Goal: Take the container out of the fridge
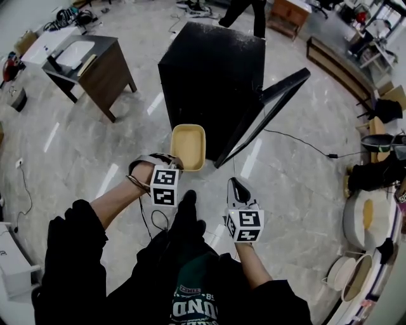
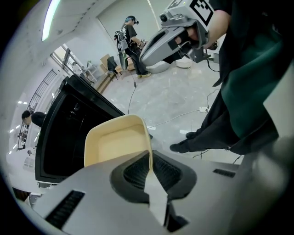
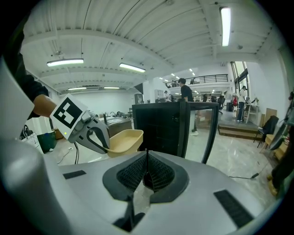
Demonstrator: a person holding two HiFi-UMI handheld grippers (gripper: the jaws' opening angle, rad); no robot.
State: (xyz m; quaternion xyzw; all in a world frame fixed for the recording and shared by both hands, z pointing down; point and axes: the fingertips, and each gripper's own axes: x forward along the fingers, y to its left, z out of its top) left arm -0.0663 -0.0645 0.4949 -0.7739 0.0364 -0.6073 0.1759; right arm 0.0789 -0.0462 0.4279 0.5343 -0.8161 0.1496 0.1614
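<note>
A cream rectangular container [image 1: 188, 146] hangs in the air in front of the black fridge [image 1: 212, 82]. My left gripper [image 1: 176, 162] is shut on the container's near rim. In the left gripper view the container [image 2: 117, 140] stands up between the closed pads, its side wall pinched. The right gripper view shows the same container [image 3: 124, 140] at the left, clear of the fridge [image 3: 161, 126]. My right gripper [image 1: 236, 186] sits to the right of the container, its jaws together with nothing between them. The fridge door [image 1: 263, 114] stands swung open to the right.
A brown desk [image 1: 89, 63] stands at the far left. A black cable [image 1: 298, 143] runs across the marble floor to the right of the fridge. White round items [image 1: 365, 219] sit at the right edge. A person [image 1: 244, 14] stands behind the fridge.
</note>
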